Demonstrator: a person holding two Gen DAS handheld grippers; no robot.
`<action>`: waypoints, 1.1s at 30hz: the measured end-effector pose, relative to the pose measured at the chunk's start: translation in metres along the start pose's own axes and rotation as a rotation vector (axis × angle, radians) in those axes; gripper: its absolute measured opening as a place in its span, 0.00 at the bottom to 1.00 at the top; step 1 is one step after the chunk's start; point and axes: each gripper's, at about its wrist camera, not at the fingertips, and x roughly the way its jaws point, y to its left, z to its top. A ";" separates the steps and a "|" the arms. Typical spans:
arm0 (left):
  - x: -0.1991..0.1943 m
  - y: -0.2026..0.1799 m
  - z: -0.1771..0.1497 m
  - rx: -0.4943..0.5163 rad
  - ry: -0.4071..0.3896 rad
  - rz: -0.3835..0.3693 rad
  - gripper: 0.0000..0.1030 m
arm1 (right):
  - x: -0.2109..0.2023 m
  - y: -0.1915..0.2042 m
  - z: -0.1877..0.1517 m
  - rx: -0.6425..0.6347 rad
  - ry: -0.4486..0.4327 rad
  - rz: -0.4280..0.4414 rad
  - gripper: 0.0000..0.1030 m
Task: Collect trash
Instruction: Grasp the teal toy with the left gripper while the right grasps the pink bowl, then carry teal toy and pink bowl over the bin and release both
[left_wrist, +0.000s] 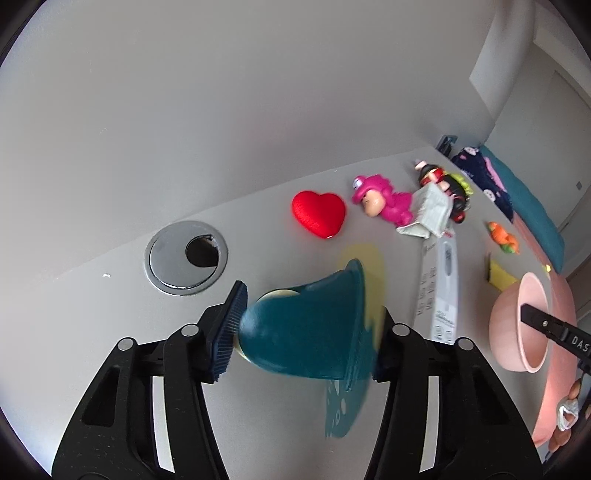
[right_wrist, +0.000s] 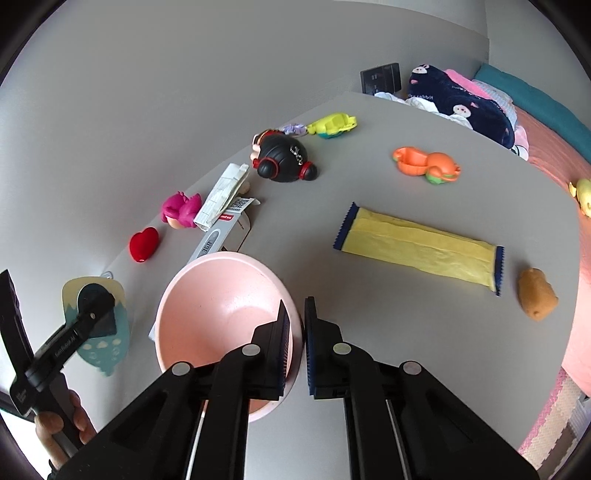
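My left gripper (left_wrist: 306, 328) is shut on a teal and pale-yellow card wrapper (left_wrist: 314, 325), bent between the pads just above the grey table; it also shows in the right wrist view (right_wrist: 98, 321). My right gripper (right_wrist: 297, 343) is shut on the near rim of a pink bowl (right_wrist: 221, 310), which also shows in the left wrist view (left_wrist: 517, 321). A yellow wrapper with blue ends (right_wrist: 417, 247) lies flat to the right. A white thermometer box (left_wrist: 439, 288) and folded paper leaflet (left_wrist: 430, 214) lie beyond the bowl.
Toys lie at the back: a red heart (left_wrist: 319, 214), a pink figure (left_wrist: 380, 201), a black figure (right_wrist: 284, 157), an orange toy (right_wrist: 428, 164), a yellow-green toy (right_wrist: 332, 125), a brown lump (right_wrist: 535, 293). A metal cable grommet (left_wrist: 186, 256) is set in the table. Bedding lies right.
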 end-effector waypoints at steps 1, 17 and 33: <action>-0.006 -0.002 0.000 0.004 -0.011 -0.003 0.51 | -0.004 -0.003 -0.001 0.002 -0.004 0.000 0.09; -0.082 -0.119 -0.019 0.210 -0.124 -0.117 0.50 | -0.094 -0.082 -0.018 0.080 -0.127 -0.006 0.09; -0.077 -0.322 -0.091 0.449 -0.020 -0.332 0.50 | -0.187 -0.235 -0.077 0.264 -0.222 -0.146 0.09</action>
